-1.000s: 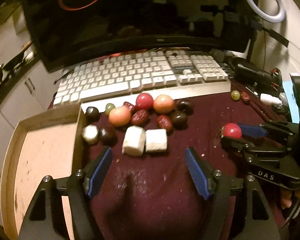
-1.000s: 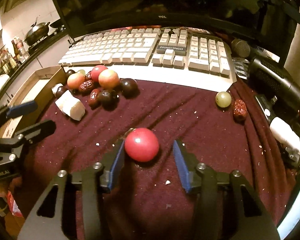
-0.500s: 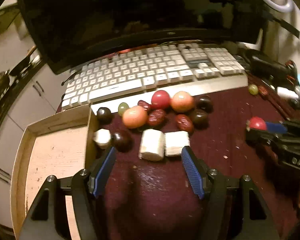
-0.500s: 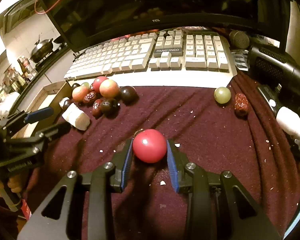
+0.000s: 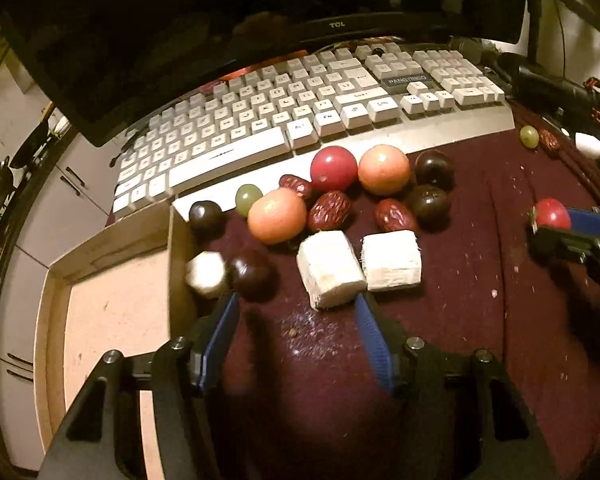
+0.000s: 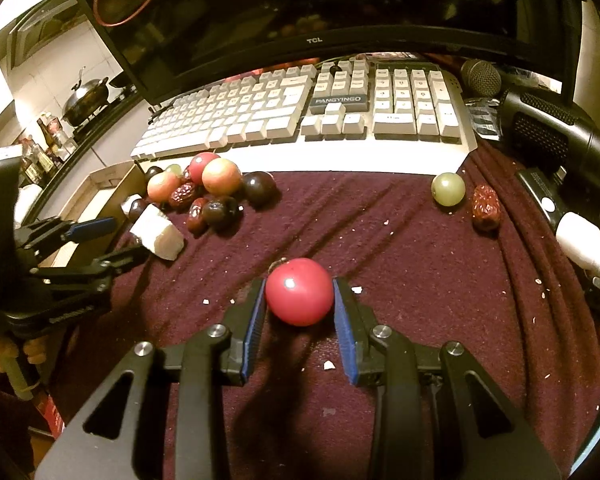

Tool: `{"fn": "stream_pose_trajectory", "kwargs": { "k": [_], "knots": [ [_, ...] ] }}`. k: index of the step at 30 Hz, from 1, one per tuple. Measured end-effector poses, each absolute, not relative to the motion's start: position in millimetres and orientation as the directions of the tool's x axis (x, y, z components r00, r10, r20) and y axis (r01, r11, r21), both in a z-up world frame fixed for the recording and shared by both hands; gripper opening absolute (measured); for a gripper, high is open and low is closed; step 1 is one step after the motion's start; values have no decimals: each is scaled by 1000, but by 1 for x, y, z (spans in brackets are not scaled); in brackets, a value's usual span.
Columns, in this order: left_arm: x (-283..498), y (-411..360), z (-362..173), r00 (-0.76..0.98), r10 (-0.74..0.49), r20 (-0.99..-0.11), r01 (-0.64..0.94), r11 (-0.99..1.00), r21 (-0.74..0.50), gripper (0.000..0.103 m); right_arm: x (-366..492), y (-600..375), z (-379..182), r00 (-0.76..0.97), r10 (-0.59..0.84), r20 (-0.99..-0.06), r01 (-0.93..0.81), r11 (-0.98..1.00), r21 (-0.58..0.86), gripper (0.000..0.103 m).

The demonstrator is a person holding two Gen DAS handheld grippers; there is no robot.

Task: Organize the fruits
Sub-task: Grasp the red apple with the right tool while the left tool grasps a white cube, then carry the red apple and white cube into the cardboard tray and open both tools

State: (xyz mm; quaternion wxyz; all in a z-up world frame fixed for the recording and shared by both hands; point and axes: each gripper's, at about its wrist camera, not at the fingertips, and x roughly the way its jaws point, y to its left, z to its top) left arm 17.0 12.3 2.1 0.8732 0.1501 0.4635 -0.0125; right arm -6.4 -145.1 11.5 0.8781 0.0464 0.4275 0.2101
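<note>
On the maroon cloth lies a pile of fruit: a red ball, two orange ones, dark plums, red dates, a green grape and two white blocks. My left gripper hovers just short of the left white block and a dark plum. Its jaws are closing and nothing is pressed between them. My right gripper is shut on a red round fruit, low over the cloth. A shallow wooden tray sits left of the pile, with nothing in the part that shows.
A white keyboard and a dark monitor border the far side. A loose green grape and a date lie at the right, near a microphone and black gear. A small white chunk rests against the tray wall.
My left gripper has come forward and down toward the white block and dark plum, its jaws narrowing. My right gripper's jaws closed onto the red fruit.
</note>
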Motion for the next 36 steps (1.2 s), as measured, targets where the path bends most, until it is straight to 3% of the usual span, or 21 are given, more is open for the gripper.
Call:
{"fn": "stream_pose_trajectory", "kwargs": {
  "k": [14, 19, 22, 36],
  "knots": [
    [32, 3, 3, 565, 10, -825, 141, 984, 108, 58, -7, -145, 11, 544, 412, -731, -329, 906, 266, 35],
    [31, 11, -2, 565, -44, -824, 124, 992, 31, 31, -7, -145, 11, 548, 412, -728, -331, 906, 265, 35],
    [29, 19, 0, 569, -80, -818, 110, 994, -21, 28, -7, -144, 11, 548, 412, -728, -334, 906, 262, 35],
    [-64, 40, 50, 690, -73, -720, 59, 997, -45, 27, -23, -125, 25, 559, 486, -672, -420, 865, 276, 34]
  ]
}}
